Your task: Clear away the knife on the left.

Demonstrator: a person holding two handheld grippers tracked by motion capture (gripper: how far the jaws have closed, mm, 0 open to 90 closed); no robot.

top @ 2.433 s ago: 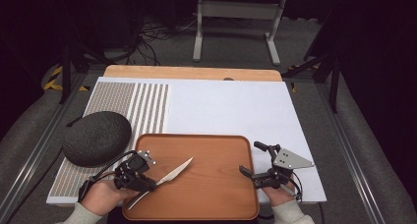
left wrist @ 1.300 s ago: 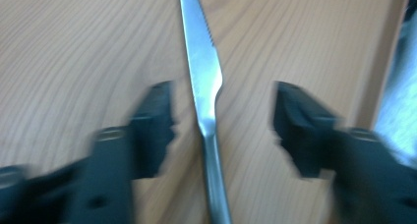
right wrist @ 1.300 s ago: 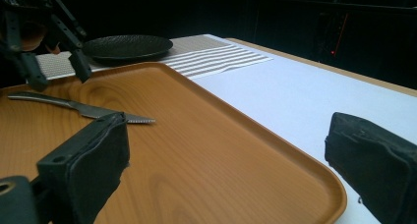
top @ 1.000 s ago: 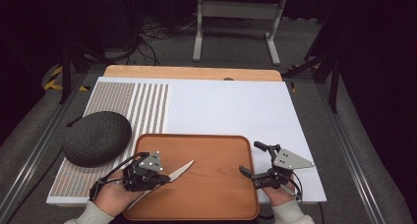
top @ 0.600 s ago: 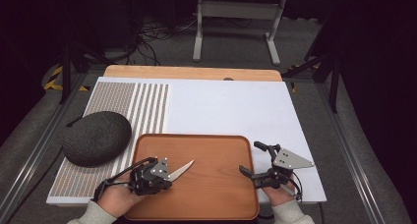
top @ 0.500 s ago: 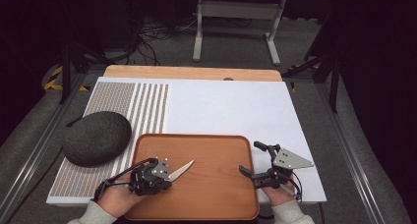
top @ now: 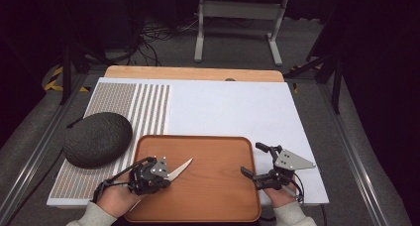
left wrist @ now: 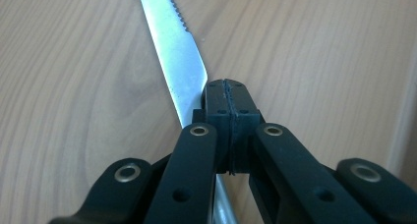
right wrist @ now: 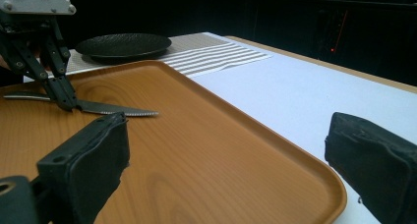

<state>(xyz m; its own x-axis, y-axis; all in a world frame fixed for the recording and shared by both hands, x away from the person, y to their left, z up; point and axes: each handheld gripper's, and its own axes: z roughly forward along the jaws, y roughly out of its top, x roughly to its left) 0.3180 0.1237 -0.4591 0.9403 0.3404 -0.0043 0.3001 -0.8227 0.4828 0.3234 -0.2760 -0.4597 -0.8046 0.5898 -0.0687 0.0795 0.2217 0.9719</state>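
Left gripper (top: pixel 148 176) clamped on the knife (left wrist: pixel 174 52), blade running away toward the tray's (top: pixel 218 151) middle; right gripper (top: pixel 257 162) gapes wide, farther off

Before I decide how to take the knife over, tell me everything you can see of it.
The knife is a metal table knife with a bright, serrated blade tapering to a point. It lies low over the wooden tray, tip toward the tray's middle. The left gripper is shut on it where the blade meets the handle; the handle shows as a metal stub behind the jaws.
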